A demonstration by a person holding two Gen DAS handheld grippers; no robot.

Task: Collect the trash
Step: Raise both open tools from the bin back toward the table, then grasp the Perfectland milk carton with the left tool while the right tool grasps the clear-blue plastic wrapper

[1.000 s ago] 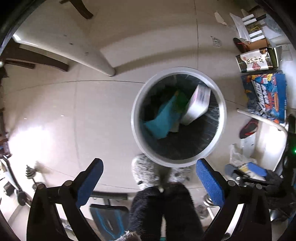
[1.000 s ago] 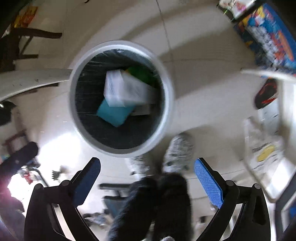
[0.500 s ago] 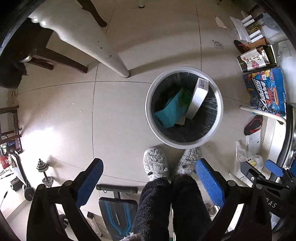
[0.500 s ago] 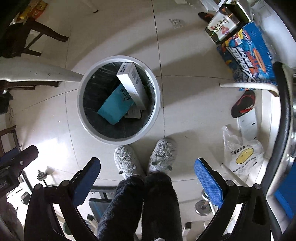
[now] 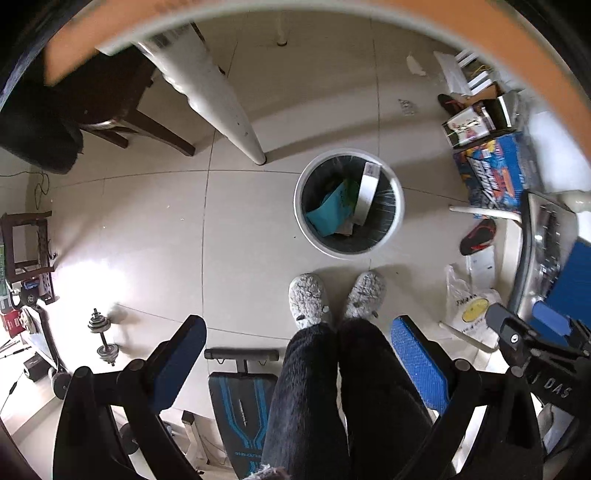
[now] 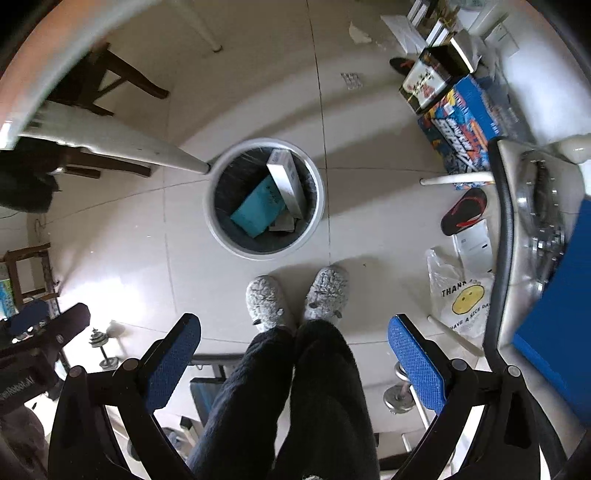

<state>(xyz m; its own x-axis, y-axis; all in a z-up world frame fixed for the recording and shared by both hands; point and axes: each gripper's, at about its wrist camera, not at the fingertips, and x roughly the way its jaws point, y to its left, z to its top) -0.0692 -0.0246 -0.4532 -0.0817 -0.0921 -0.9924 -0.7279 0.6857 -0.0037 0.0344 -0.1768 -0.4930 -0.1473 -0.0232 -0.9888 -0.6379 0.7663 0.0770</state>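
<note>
A round white trash bin with a dark liner stands on the tiled floor, also in the right wrist view. Inside lie a white box, a teal packet and some paper. My left gripper is open and empty, high above the floor. My right gripper is open and empty too, also high above the bin. The right gripper also shows at the right edge of the left wrist view.
The person's legs and grey slippers stand just in front of the bin. A white table leg and the orange table edge are above. Boxes, a sandal, a plastic bag at right; dumbbells and bench below.
Both grippers have risen well away from the bin, which now looks much smaller. The table edge has come into view at the top. Both stay open and empty.
</note>
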